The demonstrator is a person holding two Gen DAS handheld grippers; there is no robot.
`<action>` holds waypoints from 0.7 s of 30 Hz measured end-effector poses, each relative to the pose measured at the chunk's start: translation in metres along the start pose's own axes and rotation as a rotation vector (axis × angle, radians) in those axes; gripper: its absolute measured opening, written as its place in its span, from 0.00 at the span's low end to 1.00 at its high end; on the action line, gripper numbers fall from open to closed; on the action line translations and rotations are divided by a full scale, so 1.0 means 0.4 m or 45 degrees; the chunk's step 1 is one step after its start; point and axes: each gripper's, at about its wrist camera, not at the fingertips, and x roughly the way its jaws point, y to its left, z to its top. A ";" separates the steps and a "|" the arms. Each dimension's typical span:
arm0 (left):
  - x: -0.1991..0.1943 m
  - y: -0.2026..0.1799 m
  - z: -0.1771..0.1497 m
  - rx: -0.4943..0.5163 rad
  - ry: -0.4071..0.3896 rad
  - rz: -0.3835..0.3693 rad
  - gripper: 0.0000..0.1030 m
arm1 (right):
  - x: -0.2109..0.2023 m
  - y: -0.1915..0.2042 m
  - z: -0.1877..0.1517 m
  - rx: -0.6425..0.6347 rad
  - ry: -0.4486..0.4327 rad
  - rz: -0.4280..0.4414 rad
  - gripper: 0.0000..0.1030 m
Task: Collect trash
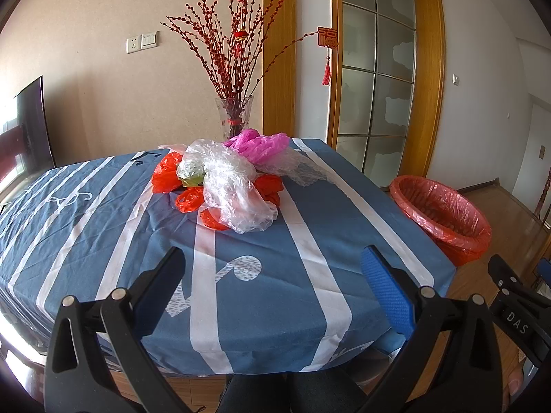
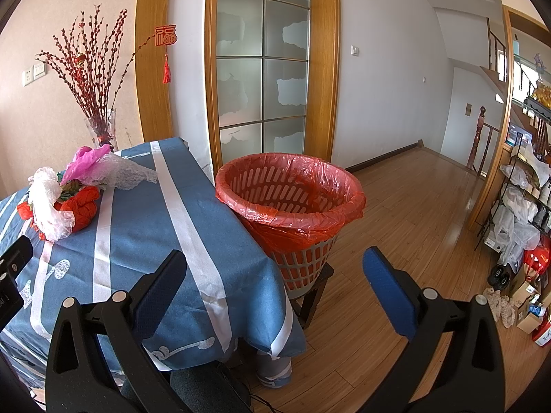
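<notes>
A pile of crumpled plastic bags (image 1: 227,179), clear, red and pink, lies on the blue striped tablecloth (image 1: 103,227) toward the table's far side. It also shows in the right wrist view (image 2: 65,199) at the left. A white basket lined with a red bag (image 2: 292,203) stands on a low stool beside the table's right edge; it shows in the left wrist view (image 1: 444,216) too. My left gripper (image 1: 272,268) is open and empty, above the near part of the table. My right gripper (image 2: 273,268) is open and empty, over the table's corner near the basket.
A glass vase with red branches (image 1: 236,117) stands behind the pile. A wooden-framed glass door (image 2: 263,65) is behind the basket. Wooden floor (image 2: 413,213) stretches right. A cluttered rack with bags and boxes (image 2: 520,213) stands at the far right. A dark screen (image 1: 32,127) sits left.
</notes>
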 end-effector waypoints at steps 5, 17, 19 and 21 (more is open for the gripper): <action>0.000 0.001 0.002 0.000 0.000 0.000 0.96 | 0.000 0.000 0.000 0.000 0.000 0.001 0.98; 0.000 0.004 0.007 -0.001 0.002 -0.001 0.96 | -0.001 -0.001 -0.001 -0.001 0.000 0.001 0.98; 0.000 0.004 0.008 -0.001 0.002 -0.001 0.96 | -0.001 -0.001 -0.002 -0.001 -0.001 0.002 0.98; 0.000 0.005 0.009 -0.001 0.003 -0.001 0.96 | -0.001 -0.001 -0.002 -0.001 0.000 0.001 0.98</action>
